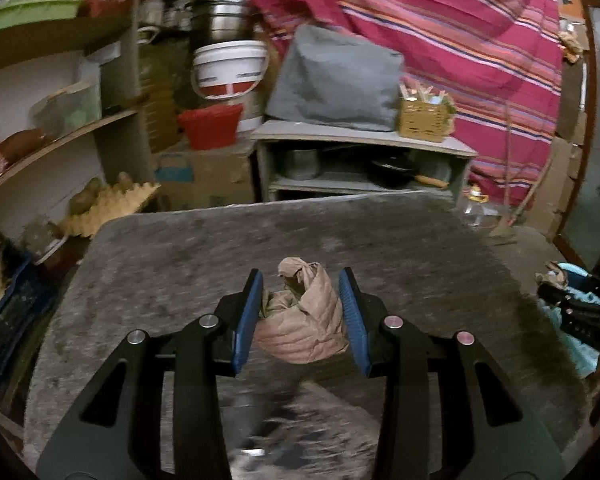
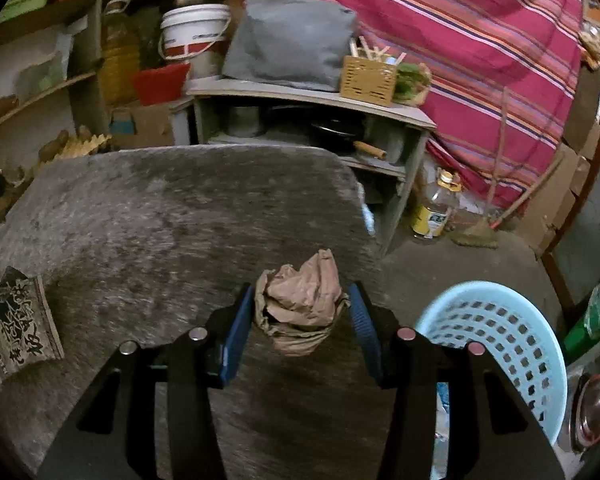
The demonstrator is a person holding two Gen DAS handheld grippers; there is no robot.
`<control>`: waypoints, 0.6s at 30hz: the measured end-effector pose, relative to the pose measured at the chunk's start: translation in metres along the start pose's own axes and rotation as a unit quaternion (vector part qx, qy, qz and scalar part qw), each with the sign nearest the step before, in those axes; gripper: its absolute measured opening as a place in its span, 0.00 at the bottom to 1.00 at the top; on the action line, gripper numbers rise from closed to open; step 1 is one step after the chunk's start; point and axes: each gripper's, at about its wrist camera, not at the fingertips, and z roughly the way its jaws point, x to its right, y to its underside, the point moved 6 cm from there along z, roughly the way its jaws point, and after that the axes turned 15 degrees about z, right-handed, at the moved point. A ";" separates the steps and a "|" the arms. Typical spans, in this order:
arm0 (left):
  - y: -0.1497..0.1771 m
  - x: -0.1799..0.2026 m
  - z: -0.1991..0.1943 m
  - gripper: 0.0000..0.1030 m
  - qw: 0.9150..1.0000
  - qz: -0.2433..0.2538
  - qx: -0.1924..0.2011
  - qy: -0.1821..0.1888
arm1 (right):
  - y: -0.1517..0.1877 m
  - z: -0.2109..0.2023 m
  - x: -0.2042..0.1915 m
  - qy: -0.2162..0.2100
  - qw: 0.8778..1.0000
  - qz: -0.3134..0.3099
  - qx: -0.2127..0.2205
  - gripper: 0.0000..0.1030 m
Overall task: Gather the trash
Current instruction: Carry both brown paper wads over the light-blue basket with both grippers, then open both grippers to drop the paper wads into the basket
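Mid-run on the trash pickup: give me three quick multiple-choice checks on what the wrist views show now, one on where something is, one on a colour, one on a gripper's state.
1. Where is the basket relative to the right gripper, in the right wrist view?
A. Lower right, on the floor beside the table
B. On the table, far left
C. On the shelf at the back

2. What colour is the basket?
A. Red
B. Light blue
C. Yellow

3. What is the left gripper doing?
A. Open and bare
B. Shut on a crumpled brown paper wad
C. Shut on a printed wrapper

Answers:
1 A: the basket sits lower right of the right gripper, past the edge of the table.
2 B: its perforated wall is light blue.
3 B: the left gripper has both blue pads against the crumpled brown paper wad; a printed wrapper lies on the table.
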 end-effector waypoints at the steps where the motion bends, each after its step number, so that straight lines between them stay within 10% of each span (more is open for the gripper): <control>1: -0.003 0.007 0.000 0.37 1.000 0.002 0.003 0.003 | -0.001 -0.004 0.008 0.004 1.000 0.002 0.004 0.47; 18: -0.033 0.175 -0.005 0.37 0.995 0.058 0.022 0.082 | 0.005 -0.035 0.161 0.096 0.993 0.064 0.018 0.47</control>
